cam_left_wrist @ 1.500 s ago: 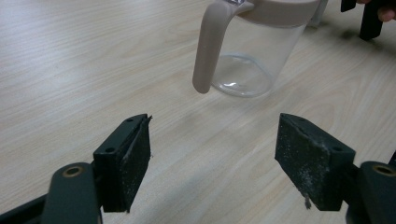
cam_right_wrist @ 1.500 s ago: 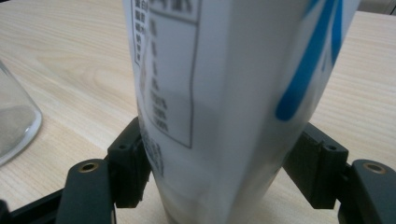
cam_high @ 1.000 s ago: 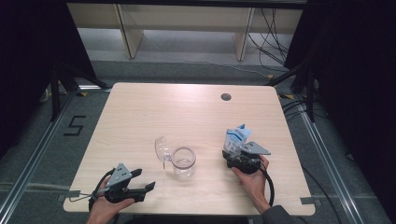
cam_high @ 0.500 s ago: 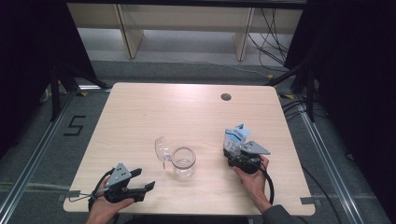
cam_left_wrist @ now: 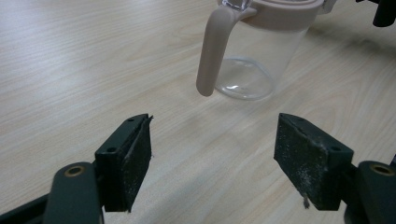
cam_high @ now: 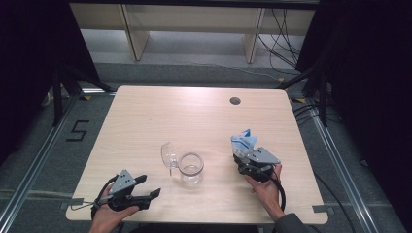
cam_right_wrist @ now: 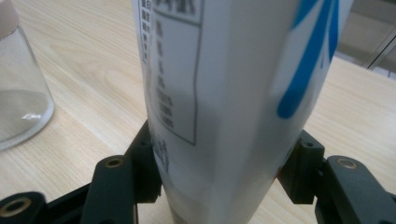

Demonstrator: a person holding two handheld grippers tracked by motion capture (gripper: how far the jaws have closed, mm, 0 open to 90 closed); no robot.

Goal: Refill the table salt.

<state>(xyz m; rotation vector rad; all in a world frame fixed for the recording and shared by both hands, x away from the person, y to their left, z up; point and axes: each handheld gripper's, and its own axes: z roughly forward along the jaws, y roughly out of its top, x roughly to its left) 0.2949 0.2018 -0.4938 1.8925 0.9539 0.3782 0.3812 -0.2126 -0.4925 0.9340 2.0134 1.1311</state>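
- Right gripper view: the right gripper (cam_right_wrist: pixel 219 182) is clamped on a white carton (cam_right_wrist: pixel 224 93) with blue markings and black print, at frame centre.
- High view: the left gripper (cam_high: pixel 145 191), lower left, has its jaws apart.
- A clear jug (cam_high: pixel 190 167) with a pale handle stands at lower centre.

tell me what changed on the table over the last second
Nothing visibly changed. The right gripper stays clamped on the carton, the left gripper stays open near the table's front edge, and the glass pitcher sits where it was.
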